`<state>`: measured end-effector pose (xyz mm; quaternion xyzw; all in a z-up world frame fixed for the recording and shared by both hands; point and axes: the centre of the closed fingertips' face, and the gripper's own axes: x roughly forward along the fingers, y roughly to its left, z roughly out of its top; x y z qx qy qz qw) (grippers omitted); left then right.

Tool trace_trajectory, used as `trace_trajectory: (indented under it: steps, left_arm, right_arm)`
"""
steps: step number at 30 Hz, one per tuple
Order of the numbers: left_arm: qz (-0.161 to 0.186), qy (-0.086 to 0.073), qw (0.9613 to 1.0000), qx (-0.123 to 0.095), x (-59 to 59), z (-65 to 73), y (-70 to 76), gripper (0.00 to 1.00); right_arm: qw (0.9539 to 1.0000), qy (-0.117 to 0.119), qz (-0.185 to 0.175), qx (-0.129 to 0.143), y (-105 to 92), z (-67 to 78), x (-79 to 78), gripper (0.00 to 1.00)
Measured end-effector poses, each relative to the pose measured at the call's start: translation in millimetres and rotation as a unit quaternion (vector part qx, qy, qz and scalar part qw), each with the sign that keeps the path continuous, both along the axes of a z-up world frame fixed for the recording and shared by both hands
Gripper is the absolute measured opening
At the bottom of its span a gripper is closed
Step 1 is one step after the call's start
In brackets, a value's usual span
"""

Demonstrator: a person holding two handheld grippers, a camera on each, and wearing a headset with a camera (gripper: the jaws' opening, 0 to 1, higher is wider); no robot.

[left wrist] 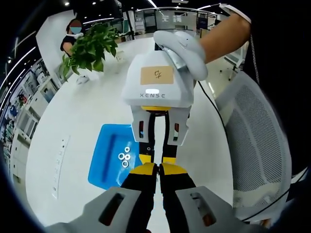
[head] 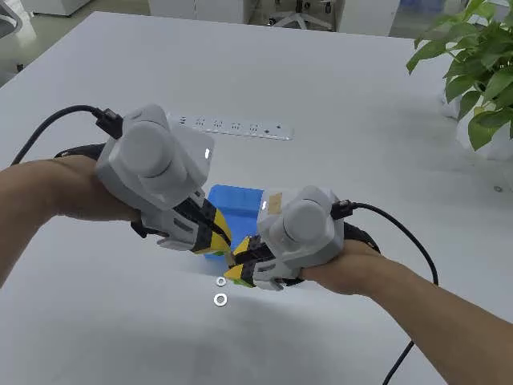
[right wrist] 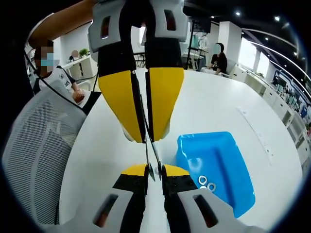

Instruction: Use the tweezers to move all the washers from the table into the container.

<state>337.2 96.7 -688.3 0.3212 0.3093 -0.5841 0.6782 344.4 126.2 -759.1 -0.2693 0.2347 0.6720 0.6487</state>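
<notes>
left gripper (left wrist: 158,169): clamping the tweezers (right wrist: 149,145) between its yellow jaws. right gripper (right wrist: 154,174): pinching the tweezers' far end. two washers (head: 220,300): lying on the table (head: 337,96) beside the blue container (head: 236,202). more washers (left wrist: 125,157): sitting inside it.

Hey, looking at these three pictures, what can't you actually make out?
Tweezers: hidden in the head view behind the left gripper and right gripper. In the right gripper view it is unclear whether the right gripper pinches their tips.
Container washers: too small to count in the left gripper view. In the head view the grippers cover much of the container.
Table washers: two show; the hands could hide more.
</notes>
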Motion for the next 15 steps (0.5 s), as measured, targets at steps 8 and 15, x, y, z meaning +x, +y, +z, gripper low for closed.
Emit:
trace_trajectory:
  steps: [8,15]
  left_arm:
    - [0.003,0.011,0.9999,0.004,-5.8,-8.9,3.6,0.06]
    - [0.006,0.016,0.9998,0.006,-9.0,-13.6,6.1,0.06]
  right_arm:
    - [0.9999,0.010,0.004,0.001,2.9,-9.0,-8.4,0.13]
    - [0.9999,0.015,0.008,0.001,5.1,-13.0,-13.2,0.13]
